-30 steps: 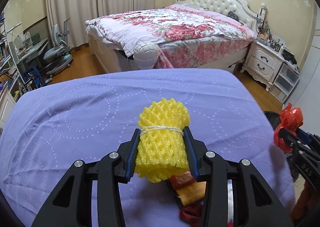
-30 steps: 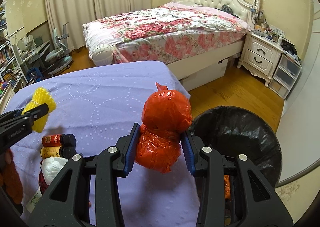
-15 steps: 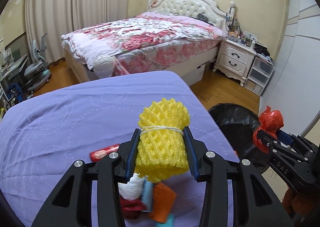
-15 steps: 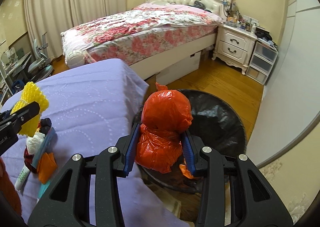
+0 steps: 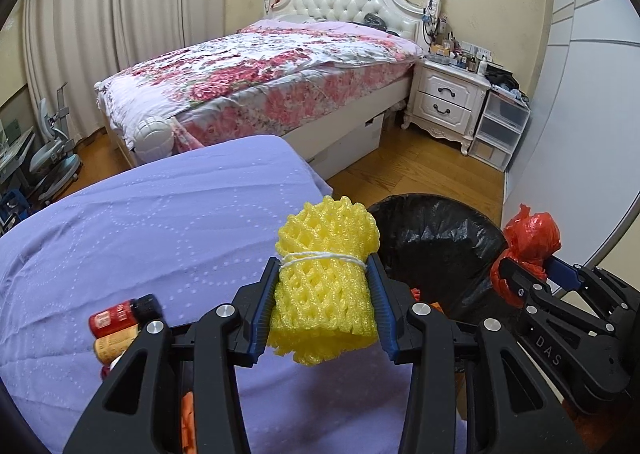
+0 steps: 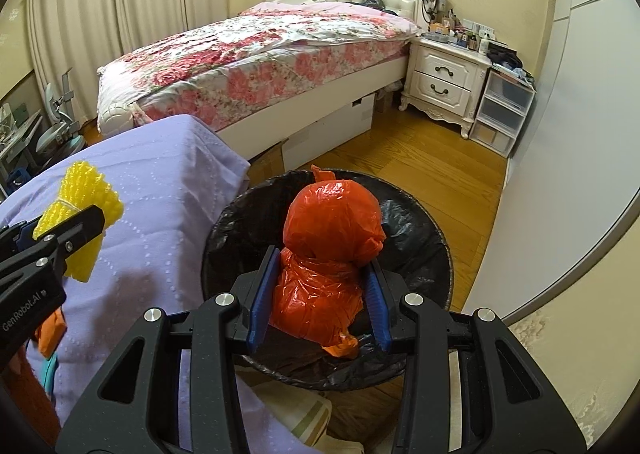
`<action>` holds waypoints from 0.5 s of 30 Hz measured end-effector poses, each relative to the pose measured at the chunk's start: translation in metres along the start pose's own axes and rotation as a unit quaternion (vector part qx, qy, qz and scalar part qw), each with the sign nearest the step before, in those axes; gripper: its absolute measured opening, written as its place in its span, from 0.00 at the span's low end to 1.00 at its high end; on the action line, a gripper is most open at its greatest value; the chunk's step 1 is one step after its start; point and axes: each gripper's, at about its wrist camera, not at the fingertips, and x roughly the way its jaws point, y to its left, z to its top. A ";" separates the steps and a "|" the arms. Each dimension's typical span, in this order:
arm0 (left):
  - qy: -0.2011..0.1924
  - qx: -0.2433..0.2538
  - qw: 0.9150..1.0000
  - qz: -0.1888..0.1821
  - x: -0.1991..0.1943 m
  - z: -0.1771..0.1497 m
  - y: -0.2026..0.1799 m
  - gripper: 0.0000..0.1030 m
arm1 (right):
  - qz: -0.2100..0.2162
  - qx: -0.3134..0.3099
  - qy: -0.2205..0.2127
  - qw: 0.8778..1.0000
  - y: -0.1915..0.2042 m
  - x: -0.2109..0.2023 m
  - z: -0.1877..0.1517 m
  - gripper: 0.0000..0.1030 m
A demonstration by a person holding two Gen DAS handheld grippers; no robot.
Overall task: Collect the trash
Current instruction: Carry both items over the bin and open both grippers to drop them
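Observation:
My left gripper point(image 5: 323, 302) is shut on a yellow foam net roll point(image 5: 326, 278) tied with white string, held above the purple table's right edge near the bin; the roll also shows in the right wrist view point(image 6: 86, 209). My right gripper point(image 6: 320, 294) is shut on a crumpled red plastic bag point(image 6: 328, 250) and holds it over the open mouth of the black-lined trash bin point(image 6: 420, 238). The bag point(image 5: 528, 238) and bin point(image 5: 436, 242) show at the right of the left wrist view.
The purple-covered table point(image 5: 160, 221) holds small red and yellow bottles point(image 5: 120, 314) and other scraps at its near edge. A floral bed point(image 5: 260, 65), a white nightstand point(image 5: 448, 101) and plastic drawers point(image 5: 500, 129) stand beyond wood floor point(image 6: 420, 157).
Both grippers swung right from over the table toward the bin. The red bag went from the table edge to above the bin mouth. The yellow roll neared the table's right edge.

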 end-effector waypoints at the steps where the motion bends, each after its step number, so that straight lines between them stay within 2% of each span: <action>1: 0.001 0.002 1.000 0.000 0.002 0.000 -0.003 0.42 | -0.001 0.001 0.001 1.000 -0.001 0.002 0.000 0.38; 12: 0.007 0.029 1.000 -0.004 0.030 0.005 -0.030 0.42 | -0.011 0.018 0.005 1.000 -0.016 0.021 0.005 0.39; 15: 0.009 0.033 0.999 -0.003 0.036 0.005 -0.033 0.46 | -0.019 0.018 0.003 1.000 -0.019 0.025 0.007 0.39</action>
